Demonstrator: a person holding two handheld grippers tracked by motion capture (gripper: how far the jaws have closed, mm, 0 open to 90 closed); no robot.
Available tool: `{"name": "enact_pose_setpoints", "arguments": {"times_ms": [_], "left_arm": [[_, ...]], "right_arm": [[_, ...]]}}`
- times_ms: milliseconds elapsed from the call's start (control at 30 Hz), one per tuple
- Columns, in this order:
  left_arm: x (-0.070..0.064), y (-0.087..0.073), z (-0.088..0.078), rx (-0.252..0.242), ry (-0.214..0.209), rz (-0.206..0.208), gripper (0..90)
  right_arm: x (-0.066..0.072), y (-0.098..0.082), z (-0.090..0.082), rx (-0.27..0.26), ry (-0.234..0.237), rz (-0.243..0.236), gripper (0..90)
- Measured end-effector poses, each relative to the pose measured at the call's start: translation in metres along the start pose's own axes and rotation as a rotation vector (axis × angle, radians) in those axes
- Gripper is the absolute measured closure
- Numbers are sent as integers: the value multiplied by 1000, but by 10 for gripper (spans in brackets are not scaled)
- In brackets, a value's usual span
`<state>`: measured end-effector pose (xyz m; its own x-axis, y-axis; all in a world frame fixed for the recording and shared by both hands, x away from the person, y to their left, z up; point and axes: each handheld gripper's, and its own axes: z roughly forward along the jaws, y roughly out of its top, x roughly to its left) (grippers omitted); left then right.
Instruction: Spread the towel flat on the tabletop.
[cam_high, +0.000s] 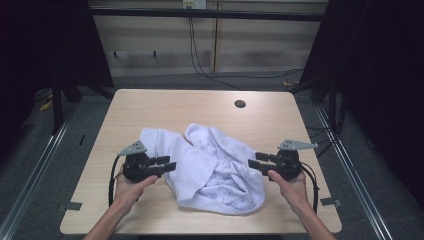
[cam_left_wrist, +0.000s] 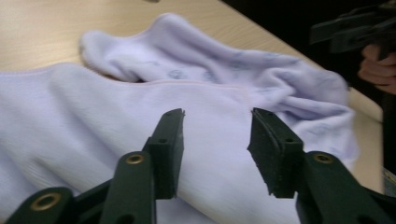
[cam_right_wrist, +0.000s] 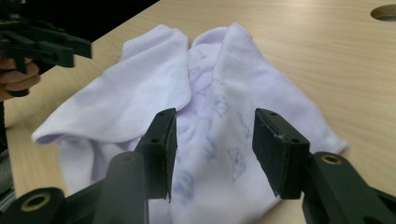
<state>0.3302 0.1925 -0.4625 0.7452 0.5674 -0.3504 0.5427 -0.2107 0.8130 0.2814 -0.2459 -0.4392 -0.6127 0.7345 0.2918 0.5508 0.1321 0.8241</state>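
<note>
A crumpled white cloth with faint blue prints (cam_high: 210, 167), no writing legible, lies on the pale wooden tabletop (cam_high: 165, 102). The left gripper (cam_high: 169, 164) and right gripper (cam_high: 252, 163) flank the cloth, jaws spread, pinching nothing.

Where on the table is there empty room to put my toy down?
The far strip of the table is bare, from the back edge down to the white cloth, beside the round hole. The near corners are free too. The middle is crowded: the left claw and right claw flank the cloth.

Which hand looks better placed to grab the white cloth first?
Probably the left. The left gripper already reaches over the cloth, jaws open above a flat layer. The right gripper, also open, sits at the cloth's edge.
</note>
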Motion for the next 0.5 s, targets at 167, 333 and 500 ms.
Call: {"name": "enact_pose_setpoints", "arguments": {"times_ms": [167,333,500], "left_arm": [[26,-6,24,70,89,-35,459],[27,-11,31,128,123,-20,498],[22,-13,31,153,84,28,852]], "right_arm": [[-12,20,46,60,13,-38,481],[-13,28,87,121,35,-66,447],[-19,29,120,204,-31,-79,742]]}}
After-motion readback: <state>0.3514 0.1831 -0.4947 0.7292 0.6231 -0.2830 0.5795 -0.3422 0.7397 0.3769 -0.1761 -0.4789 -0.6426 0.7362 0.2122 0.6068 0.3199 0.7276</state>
